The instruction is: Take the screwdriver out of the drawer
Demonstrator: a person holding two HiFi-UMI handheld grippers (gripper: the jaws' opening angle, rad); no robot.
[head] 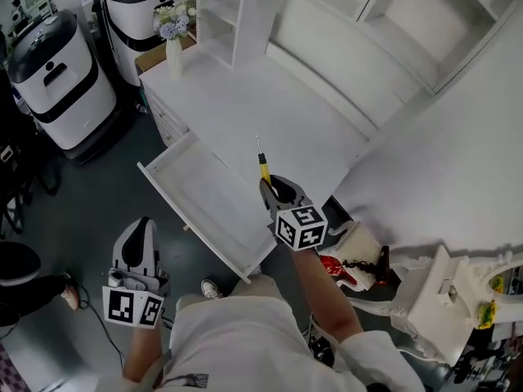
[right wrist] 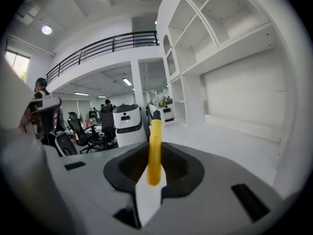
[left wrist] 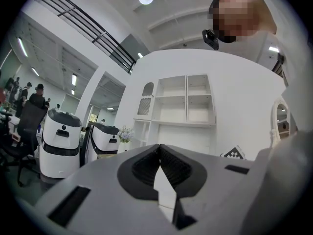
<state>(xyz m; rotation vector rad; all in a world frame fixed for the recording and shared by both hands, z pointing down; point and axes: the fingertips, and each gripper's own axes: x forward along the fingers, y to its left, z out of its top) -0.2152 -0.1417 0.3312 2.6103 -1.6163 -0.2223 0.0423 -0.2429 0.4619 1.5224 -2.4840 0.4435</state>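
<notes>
A screwdriver (head: pixel 263 167) with a yellow handle and a thin metal shaft is lifted above the white desk top (head: pixel 278 104), to the right of the open white drawer (head: pixel 206 201). My right gripper (head: pixel 273 188) is shut on its handle, and the shaft points away from me. In the right gripper view the yellow handle (right wrist: pixel 155 151) rises from between the pads of my right gripper (right wrist: pixel 154 166). My left gripper (head: pixel 142 225) hangs lower left over the grey floor, off the drawer's front. Seen in its own view, my left gripper (left wrist: pixel 159 154) is shut with nothing in it.
A vase of flowers (head: pixel 174 37) stands at the desk's far left corner. White open shelves (head: pixel 245 11) rise behind the desk. Two white-and-black machines (head: pixel 51 73) stand on the floor at left. A red object (head: pixel 333 269) and white furniture (head: pixel 441 300) lie at lower right.
</notes>
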